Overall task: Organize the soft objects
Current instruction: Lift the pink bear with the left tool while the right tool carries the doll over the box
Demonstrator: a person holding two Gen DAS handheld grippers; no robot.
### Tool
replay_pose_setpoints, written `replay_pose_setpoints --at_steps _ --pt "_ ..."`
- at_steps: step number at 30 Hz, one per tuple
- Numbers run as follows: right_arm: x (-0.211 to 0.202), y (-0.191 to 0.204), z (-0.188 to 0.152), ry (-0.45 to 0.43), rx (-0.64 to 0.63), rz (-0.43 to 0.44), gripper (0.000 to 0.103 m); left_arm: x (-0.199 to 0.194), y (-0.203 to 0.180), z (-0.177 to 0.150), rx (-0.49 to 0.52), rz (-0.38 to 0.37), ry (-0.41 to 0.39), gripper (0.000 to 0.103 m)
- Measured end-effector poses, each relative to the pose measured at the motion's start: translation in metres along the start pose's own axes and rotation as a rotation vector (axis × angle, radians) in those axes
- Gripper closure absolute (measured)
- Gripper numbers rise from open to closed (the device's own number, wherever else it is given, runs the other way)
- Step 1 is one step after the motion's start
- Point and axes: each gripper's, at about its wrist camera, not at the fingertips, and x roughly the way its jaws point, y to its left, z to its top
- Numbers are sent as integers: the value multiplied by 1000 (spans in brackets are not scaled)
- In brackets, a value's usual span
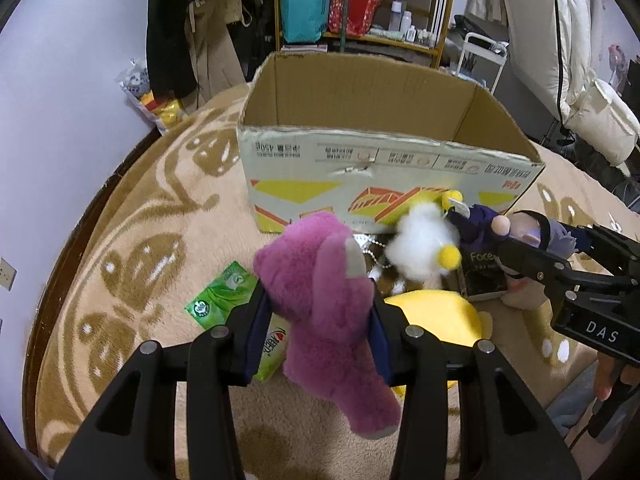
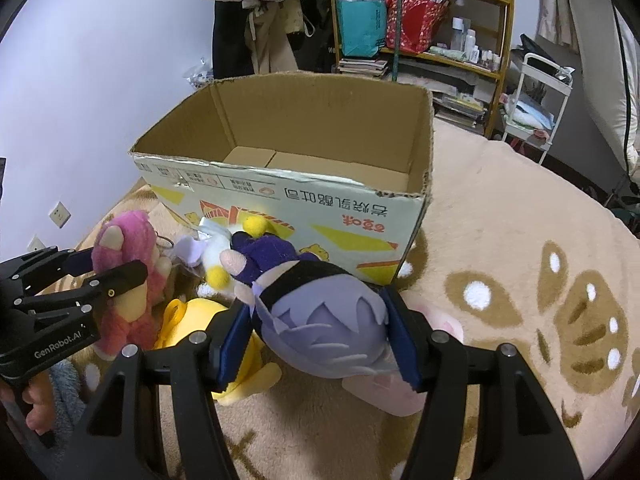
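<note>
- Left gripper: angled steeply downward toward the bed; its jaws are pinched on the pink plush bear, one blue pad on each flank of the body, with the bear's head above the pads and its legs hanging below them.
- Right gripper: angled downward likewise; its jaws are spread fairly wide and clamped on the head of the purple-haired plush doll, a blue pad pressed against each side.
- The doll's dark purple body points away from the right gripper toward the cardboard box; a white plush with yellow pompoms hangs against the doll's far end.
- A person's fingers grip the handle of the left gripper, as seen from the right wrist view.
- Both held toys are clear of the beige patterned blanket on the bed, just in front of the box.
- Box count: one, open at the top, its interior bare where visible.
- Plush count: pink bear, one; purple-haired doll, one; white plush, one; yellow plush lying on the blanket below the grippers, one.
- Green tissue packs on the blanket beside the left gripper: one clearly visible, a second partly hidden behind the left jaw.
</note>
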Motion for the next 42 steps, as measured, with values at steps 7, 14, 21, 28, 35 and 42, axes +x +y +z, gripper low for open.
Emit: replay_pose_setpoints --at_steps 7,14,21,28,35,42 --pt "-13 1 -5 -25 10 -24 37 -15 -2 -1 10 14 -52 60" --pt "-1 -1 -10 84 8 -65 37 -22 -8 -3 37 39 -62 60" --pt "-19 -3 -14 85 12 -92 37 -30 -7 -6 40 51 -79 60" --pt "-36 -7 -13 36 28 -107 37 -38 -3 -7 21 48 -108 60" --pt "-63 -5 -6 -112 22 -82 37 -61 -2 -4 18 44 -216 60" --pt "-85 2 2 -267 2 -77 37 -85 -6 5 31 82 -330 60"
